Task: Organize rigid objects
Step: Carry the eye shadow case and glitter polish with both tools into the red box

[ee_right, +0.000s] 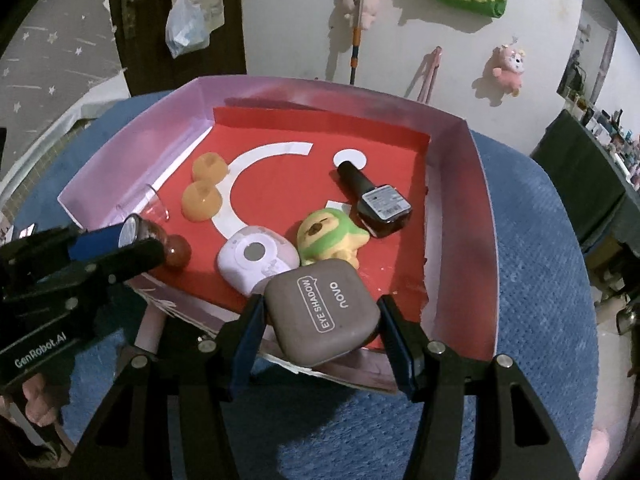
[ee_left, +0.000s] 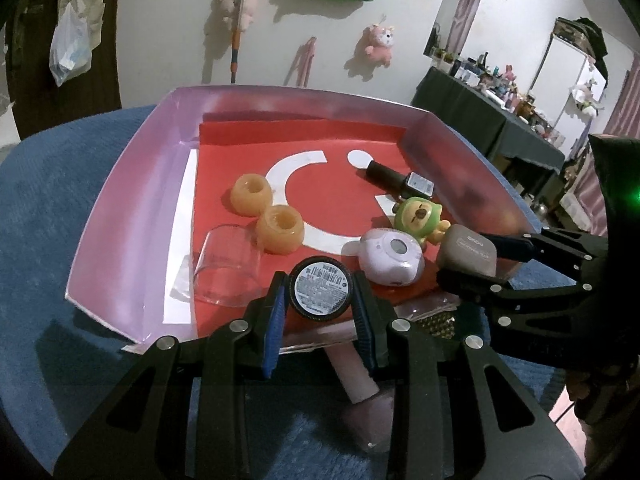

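Note:
A pink-walled box (ee_left: pixel 120 200) with a red floor sits on a blue cloth. My left gripper (ee_left: pixel 320 292) is shut on a small round black jar (ee_left: pixel 321 287) with a barcode label, held over the box's near edge; it shows in the right wrist view too (ee_right: pixel 136 232). My right gripper (ee_right: pixel 320 320) is shut on a taupe eye shadow case (ee_right: pixel 320 312), held over the box's near right corner; it also shows in the left wrist view (ee_left: pixel 466 248). Inside lie two orange rings (ee_left: pixel 264 208), a clear cup (ee_left: pixel 226 268) on its side, a lilac toy camera (ee_left: pixel 390 256), a green figurine (ee_left: pixel 420 214) and a dark nail polish bottle (ee_right: pixel 376 200).
The blue cloth (ee_right: pixel 540 280) covers a round seat under the box. A pink tube (ee_left: pixel 352 372) lies under the left gripper outside the box. Plush toys (ee_left: pixel 380 42) hang on the white wall behind. A dark table (ee_left: pixel 480 108) with bottles stands far right.

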`<state>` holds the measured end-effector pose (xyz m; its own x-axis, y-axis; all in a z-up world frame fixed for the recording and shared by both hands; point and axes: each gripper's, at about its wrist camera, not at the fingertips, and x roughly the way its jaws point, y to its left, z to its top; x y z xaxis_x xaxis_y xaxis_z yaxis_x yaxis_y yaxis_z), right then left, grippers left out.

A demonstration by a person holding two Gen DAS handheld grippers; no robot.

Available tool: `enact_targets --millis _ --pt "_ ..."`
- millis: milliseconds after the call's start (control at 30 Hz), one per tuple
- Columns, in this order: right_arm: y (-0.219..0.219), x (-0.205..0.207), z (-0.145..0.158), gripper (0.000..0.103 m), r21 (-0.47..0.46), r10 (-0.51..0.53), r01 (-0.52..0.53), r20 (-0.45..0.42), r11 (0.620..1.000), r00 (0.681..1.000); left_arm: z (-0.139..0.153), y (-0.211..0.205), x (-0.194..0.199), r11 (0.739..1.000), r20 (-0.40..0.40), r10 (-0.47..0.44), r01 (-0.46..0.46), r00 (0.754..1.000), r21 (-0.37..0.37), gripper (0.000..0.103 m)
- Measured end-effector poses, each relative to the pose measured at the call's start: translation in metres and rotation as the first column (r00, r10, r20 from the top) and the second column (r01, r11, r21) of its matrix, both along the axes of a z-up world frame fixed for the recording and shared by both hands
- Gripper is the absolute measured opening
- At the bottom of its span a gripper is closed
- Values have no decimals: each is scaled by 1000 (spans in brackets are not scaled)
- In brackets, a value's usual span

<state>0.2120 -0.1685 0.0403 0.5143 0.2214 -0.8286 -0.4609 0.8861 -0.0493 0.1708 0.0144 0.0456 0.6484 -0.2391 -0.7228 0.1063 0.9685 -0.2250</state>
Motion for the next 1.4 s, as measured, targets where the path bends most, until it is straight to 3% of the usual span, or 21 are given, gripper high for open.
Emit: enact_targets --millis 267,400,833,1400 --pt "5 -2 -4 59 -46 32 -33 -32 998 999 -11 17 -3 998 -63 23 -20 998 52 29" --pt "9 -2 -6 59 -27 32 -33 -39 999 999 -10 12 3 996 -73 16 -9 997 93 29" --pt "9 14 -14 59 81 -1 6 -59 997 998 -16 8 31 995 -78 44 -37 996 92 29" --pt "15 37 -16 58 151 -71 69 10 986 997 -19 17 48 993 -67 93 -88 993 76 30"
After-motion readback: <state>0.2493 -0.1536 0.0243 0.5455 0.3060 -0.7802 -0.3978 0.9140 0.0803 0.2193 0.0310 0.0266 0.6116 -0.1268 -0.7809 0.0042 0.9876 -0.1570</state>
